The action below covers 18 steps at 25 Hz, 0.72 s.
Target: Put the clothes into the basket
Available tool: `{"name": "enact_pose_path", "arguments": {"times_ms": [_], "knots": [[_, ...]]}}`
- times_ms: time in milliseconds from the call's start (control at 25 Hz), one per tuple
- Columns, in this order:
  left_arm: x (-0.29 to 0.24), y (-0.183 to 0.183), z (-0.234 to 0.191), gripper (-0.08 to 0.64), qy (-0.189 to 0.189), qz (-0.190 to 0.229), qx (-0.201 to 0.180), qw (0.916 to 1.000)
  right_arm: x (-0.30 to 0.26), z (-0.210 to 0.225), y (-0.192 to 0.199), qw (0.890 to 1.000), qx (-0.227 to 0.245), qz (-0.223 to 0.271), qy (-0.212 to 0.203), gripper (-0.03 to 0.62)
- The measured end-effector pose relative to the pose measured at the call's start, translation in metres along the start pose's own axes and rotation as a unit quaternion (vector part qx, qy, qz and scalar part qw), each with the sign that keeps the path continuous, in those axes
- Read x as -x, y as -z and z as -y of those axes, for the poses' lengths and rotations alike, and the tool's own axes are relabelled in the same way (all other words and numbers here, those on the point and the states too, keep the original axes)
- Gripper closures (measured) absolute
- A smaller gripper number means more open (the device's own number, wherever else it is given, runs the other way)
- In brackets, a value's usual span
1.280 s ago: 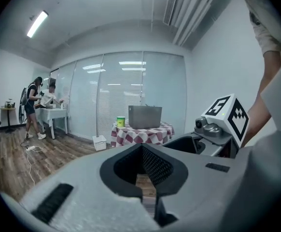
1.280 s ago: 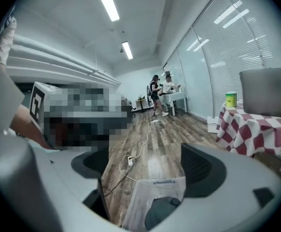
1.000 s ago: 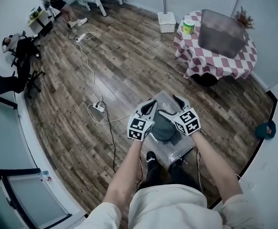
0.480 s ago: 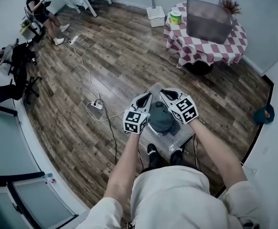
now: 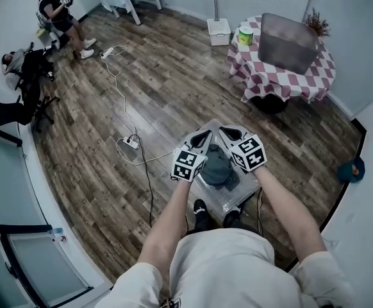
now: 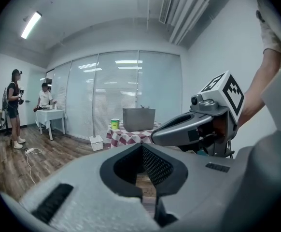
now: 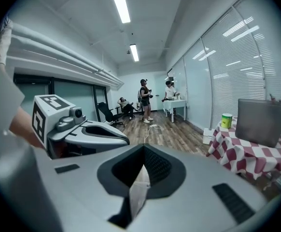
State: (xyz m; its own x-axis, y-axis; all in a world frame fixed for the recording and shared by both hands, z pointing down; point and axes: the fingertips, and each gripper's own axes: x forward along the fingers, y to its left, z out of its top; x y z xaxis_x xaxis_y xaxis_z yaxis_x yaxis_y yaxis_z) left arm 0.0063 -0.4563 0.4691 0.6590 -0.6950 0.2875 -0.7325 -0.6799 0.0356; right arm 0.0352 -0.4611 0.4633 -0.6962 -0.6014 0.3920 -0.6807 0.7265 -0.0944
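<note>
A dark grey-green garment (image 5: 217, 167) lies bunched on a small clear table (image 5: 230, 196) right in front of me. Both grippers hover just above it, tips pointing away from me. My left gripper (image 5: 202, 135) (image 6: 143, 170) has its jaws together with nothing in them. My right gripper (image 5: 227, 132) (image 7: 143, 170) is also shut; a pale sliver shows in the slit between its jaws and I cannot tell what it is. A grey basket (image 5: 288, 34) (image 6: 138, 119) (image 7: 259, 120) stands on a red-checked round table (image 5: 282, 76) across the room.
A green tub (image 5: 245, 35) sits beside the grey basket. A small white crate (image 5: 219, 31) stands on the wood floor by that table. A white cable and power strip (image 5: 132, 144) lie to my left. Two people (image 5: 58, 11) stand by a white desk at far left.
The right gripper's jaws have come together from wide open. Both grippers stay over the garment, and the head view has shifted slightly.
</note>
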Motion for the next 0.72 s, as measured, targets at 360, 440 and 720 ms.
{"name": "enact_pose_path", "arguments": {"times_ms": [360, 440, 720], "knots": [[0.008, -0.003, -0.007, 0.548, 0.006, -0.013, -0.015, 0.9998, -0.001, 0.002, 0.002, 1.000, 0.006, -0.014, 0.001, 0.572], [0.007, -0.003, -0.005, 0.548, 0.013, -0.016, -0.016, 0.9997, -0.003, 0.001, 0.002, 1.000, 0.012, -0.017, -0.001, 0.572], [0.012, 0.011, -0.001, 0.548, 0.028, -0.033, -0.014, 0.9990, -0.005, 0.015, -0.009, 0.999, 0.033, 0.000, 0.042, 0.572]]}}
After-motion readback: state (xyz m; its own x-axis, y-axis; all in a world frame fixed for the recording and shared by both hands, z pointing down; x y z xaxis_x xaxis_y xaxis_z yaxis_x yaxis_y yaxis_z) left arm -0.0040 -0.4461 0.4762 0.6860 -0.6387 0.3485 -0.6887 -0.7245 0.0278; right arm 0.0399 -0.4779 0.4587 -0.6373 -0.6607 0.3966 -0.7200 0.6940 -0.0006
